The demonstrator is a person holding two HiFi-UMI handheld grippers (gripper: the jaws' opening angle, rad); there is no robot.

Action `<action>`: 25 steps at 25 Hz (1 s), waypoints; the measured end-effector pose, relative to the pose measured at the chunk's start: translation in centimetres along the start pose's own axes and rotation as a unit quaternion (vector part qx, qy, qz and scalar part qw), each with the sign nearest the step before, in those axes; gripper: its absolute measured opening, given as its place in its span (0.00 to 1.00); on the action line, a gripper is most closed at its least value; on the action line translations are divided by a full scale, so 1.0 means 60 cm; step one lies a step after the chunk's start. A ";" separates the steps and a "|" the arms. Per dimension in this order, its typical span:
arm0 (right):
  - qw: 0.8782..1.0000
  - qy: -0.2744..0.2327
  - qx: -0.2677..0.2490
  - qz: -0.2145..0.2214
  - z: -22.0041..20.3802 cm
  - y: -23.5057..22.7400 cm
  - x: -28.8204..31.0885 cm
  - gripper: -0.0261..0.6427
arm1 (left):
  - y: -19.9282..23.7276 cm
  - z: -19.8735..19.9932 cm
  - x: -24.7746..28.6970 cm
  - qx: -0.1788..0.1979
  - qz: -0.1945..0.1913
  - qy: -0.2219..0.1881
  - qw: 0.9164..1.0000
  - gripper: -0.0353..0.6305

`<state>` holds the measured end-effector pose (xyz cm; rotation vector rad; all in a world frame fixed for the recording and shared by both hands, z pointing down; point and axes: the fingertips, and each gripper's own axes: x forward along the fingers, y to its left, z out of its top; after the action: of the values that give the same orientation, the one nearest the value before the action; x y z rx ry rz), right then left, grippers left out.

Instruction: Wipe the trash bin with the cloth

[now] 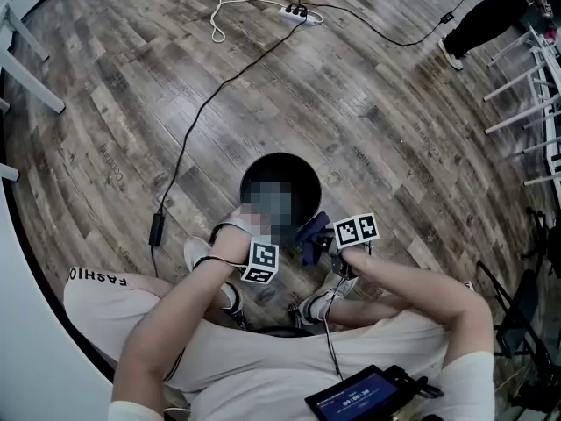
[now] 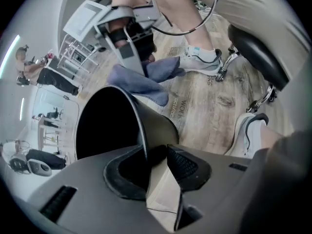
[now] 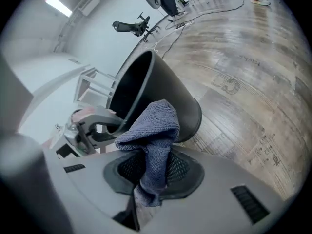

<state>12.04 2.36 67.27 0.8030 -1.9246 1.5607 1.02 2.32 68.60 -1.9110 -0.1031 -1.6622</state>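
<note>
A black round trash bin (image 1: 289, 158) stands on the wooden floor in front of the seated person's feet. My left gripper (image 1: 252, 226) straddles the near rim of the bin (image 2: 146, 118). The thin wall runs between its pads (image 2: 187, 165), and a gap shows beside the wall, so the left gripper (image 2: 158, 167) is open. My right gripper (image 1: 322, 239) is shut on a blue-grey cloth (image 3: 156, 130), which bunches above the jaws. It hangs lifted just right of the bin (image 3: 165, 91). In the left gripper view the cloth (image 2: 141, 82) is above the bin's edge.
Black and white cables and a power strip (image 1: 296, 11) lie on the floor beyond the bin. A black adapter (image 1: 157, 229) lies at the left. The person's shoes (image 2: 202, 60) and a castor stool (image 2: 258, 57) are close behind. White furniture legs (image 1: 526, 86) and another person (image 1: 491, 16) are at the far right.
</note>
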 end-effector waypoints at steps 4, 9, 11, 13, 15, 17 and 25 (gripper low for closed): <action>0.999 -0.022 0.003 0.026 0.019 0.064 -0.015 0.15 | -0.008 -0.002 0.001 0.035 0.010 0.008 0.999 0.23; 0.999 -0.022 0.015 0.022 0.032 0.058 -0.005 0.15 | -0.004 0.003 0.001 0.034 0.015 0.003 0.999 0.22; 1.000 -0.018 0.012 0.015 0.028 0.046 0.004 0.15 | -0.006 0.008 -0.001 0.031 0.010 -0.001 0.999 0.21; 1.000 -0.014 0.006 0.005 0.028 0.028 0.016 0.15 | -0.005 0.012 -0.001 0.030 0.005 -0.006 1.000 0.21; 1.000 -0.008 0.003 -0.004 0.024 0.006 0.033 0.15 | -0.006 0.016 -0.002 0.028 0.004 -0.009 1.000 0.21; 1.000 -0.004 -0.002 -0.009 0.020 -0.019 0.054 0.15 | -0.006 0.018 -0.002 0.025 0.005 -0.009 1.000 0.21; 1.000 -0.006 0.000 -0.031 0.001 -0.128 0.152 0.15 | 0.004 0.023 -0.003 0.018 0.011 -0.010 1.000 0.21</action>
<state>11.42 0.05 78.94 0.8650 -1.8910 1.5221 2.29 2.86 68.28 -1.8950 -0.1189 -1.6173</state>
